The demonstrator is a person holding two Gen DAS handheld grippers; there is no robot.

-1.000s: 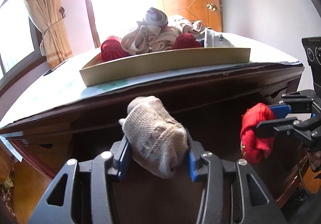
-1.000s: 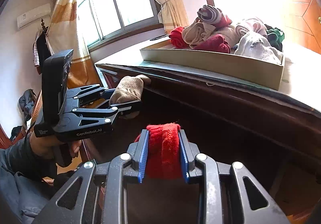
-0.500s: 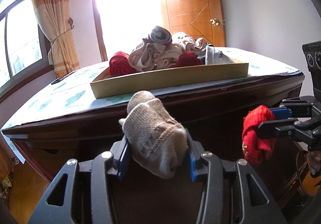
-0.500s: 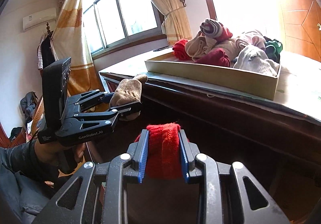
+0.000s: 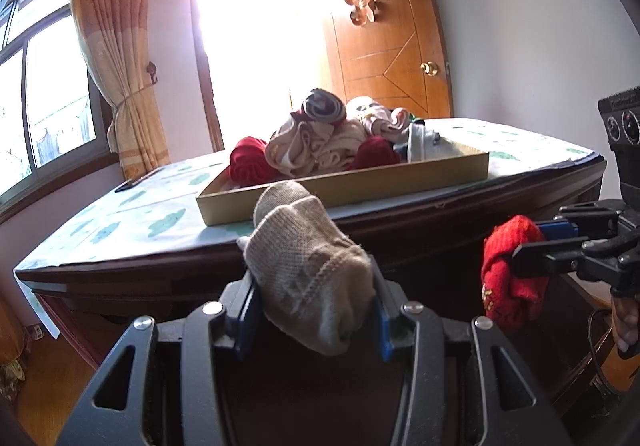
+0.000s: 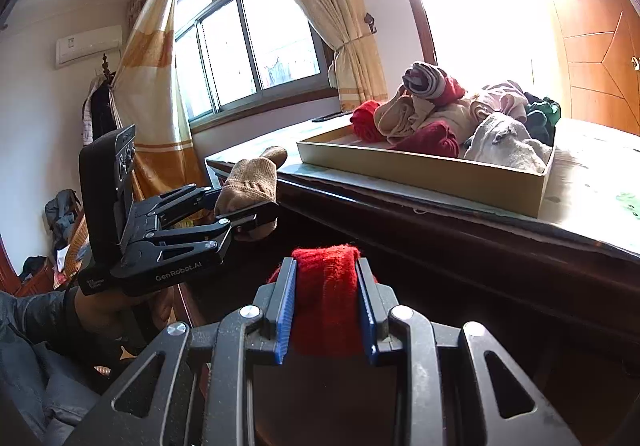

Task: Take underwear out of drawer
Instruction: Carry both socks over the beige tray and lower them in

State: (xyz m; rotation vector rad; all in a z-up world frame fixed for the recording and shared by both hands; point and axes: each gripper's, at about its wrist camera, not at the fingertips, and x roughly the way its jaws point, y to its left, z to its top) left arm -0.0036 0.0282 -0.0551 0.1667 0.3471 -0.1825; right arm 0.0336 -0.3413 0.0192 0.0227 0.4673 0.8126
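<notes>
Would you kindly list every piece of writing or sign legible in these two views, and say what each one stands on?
"GenRobot.AI": white lettering on the side of the black left gripper, in the right wrist view.
Small white label low on that gripper's body: too small to read.
Lettering on top of the black right gripper's camera housing: blurred, unreadable.
Pale ornament on the wooden door: a decorative character, not legible.

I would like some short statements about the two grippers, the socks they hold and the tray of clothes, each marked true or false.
1. The left gripper is shut on a beige sock. True.
2. The right gripper is open and holds nothing. False: it is shut on a red sock.
3. The cardboard tray stands on the table top. True.
4. The tray is bare inside. False: rolled clothes are piled in it.
5. The beige sock lies inside the tray. False: it is in the left gripper, in front of the tray.
</notes>
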